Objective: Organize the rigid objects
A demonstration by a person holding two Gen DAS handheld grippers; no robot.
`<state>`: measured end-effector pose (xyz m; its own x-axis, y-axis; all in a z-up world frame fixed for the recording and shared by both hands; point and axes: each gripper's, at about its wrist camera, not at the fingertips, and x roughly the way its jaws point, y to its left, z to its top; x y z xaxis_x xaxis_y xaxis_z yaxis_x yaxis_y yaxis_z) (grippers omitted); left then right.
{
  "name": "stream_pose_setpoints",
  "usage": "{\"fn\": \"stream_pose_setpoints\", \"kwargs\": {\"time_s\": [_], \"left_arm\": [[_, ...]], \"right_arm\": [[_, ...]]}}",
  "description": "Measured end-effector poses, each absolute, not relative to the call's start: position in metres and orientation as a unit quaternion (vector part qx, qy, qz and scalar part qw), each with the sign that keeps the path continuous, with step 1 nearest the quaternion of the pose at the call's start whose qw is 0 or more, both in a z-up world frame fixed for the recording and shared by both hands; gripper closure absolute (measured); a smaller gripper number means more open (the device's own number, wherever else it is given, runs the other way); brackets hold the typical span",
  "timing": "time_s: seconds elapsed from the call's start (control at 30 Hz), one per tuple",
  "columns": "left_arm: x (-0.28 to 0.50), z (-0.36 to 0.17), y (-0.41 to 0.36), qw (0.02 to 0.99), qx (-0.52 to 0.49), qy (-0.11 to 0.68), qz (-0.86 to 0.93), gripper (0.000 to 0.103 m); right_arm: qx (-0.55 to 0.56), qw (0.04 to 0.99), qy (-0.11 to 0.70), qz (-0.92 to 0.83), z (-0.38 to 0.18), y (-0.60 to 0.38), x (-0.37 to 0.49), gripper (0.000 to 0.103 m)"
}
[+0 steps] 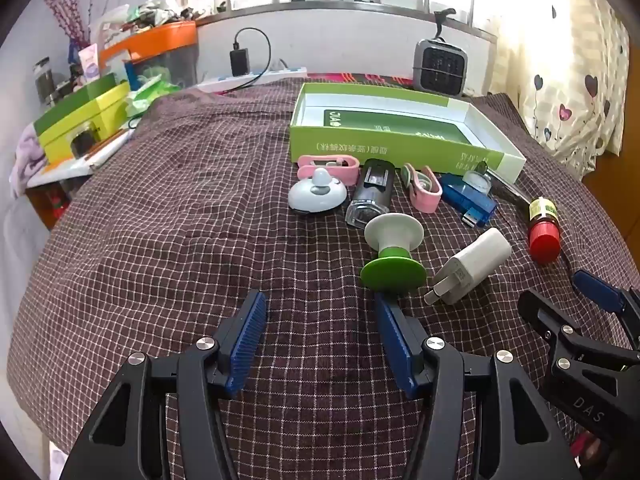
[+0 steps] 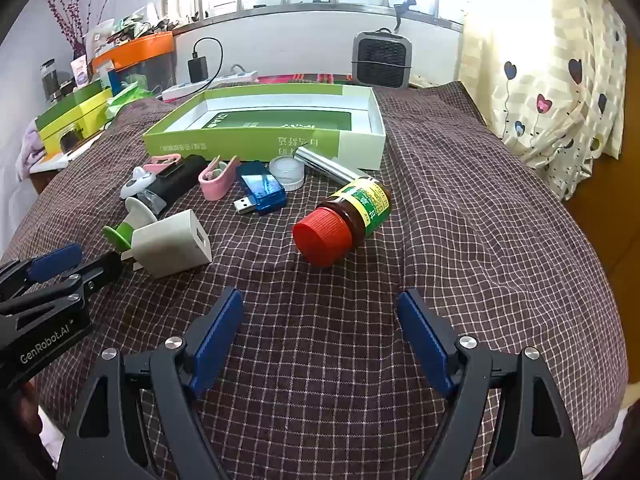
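Note:
Small rigid items lie on a checked cloth in front of an open green box [image 1: 394, 148] [image 2: 256, 140]. Among them are a green-and-white spool [image 1: 394, 254], a white plug charger [image 1: 470, 266] [image 2: 170, 244], a red-capped brown bottle [image 2: 344, 220] [image 1: 543, 228], a blue USB stick [image 2: 262, 188] [image 1: 470, 198], a black device [image 1: 370, 194], pink clips [image 1: 422, 188] and a white round gadget [image 1: 318, 194]. My left gripper [image 1: 320, 304] is open, just short of the spool. My right gripper [image 2: 320, 300] is open, below the bottle. Nothing is between either pair of fingers.
A grey heater [image 1: 440, 66] [image 2: 382, 60] stands behind the box. A power strip with a black adapter [image 1: 240, 62] lies at the back. Yellow-green boxes [image 1: 80, 120] and an orange-rimmed bin [image 1: 160, 52] crowd the left side. A patterned curtain [image 2: 560, 80] hangs at the right.

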<state>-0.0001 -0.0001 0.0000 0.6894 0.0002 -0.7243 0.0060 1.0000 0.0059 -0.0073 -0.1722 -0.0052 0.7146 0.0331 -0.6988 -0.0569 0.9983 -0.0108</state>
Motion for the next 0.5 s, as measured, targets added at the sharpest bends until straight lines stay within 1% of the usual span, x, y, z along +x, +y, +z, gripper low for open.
{"fn": "stream_pose_setpoints", "kwargs": {"time_s": [0.5], "left_arm": [[0.001,-0.008,0.002,0.917,0.001,0.399,-0.007,0.048]], "right_arm": [[-0.013,0.925,0.378,0.027,-0.005,-0.172,-0.007,0.023]]}}
